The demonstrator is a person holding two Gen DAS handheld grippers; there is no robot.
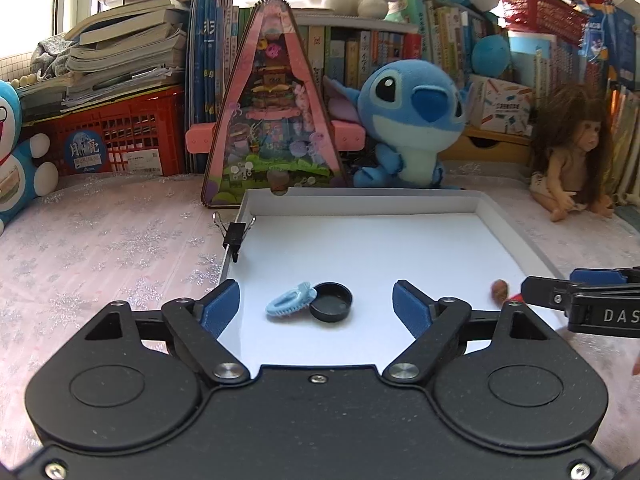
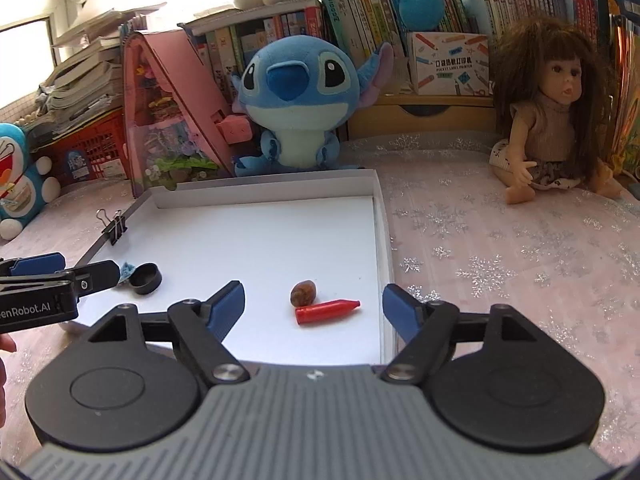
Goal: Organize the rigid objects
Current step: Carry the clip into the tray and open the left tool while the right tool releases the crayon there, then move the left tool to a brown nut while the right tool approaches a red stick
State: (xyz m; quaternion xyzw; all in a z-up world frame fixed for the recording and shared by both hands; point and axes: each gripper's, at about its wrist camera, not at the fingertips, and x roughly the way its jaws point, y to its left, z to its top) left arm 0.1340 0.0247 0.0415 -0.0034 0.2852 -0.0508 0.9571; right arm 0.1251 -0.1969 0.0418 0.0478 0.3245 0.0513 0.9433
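Where the pink snowflake-patterned cloth (image 2: 500, 264) covers the surface, a shallow white tray (image 1: 360, 205) lies with a black binder clip (image 1: 234, 234) on its left rim. The left gripper (image 1: 316, 306) is spread wide, nothing between its pads; just ahead lie a light blue comb (image 1: 286, 300) and a black cap (image 1: 331, 302), touching. The right gripper (image 2: 312, 304) (equally released) has a brown stone (image 2: 303, 293) and red crayon (image 2: 328, 310) before it. Behind stand a blue plush (image 2: 296, 100), a doll (image 2: 552, 120) and bookshelves (image 1: 380, 52).
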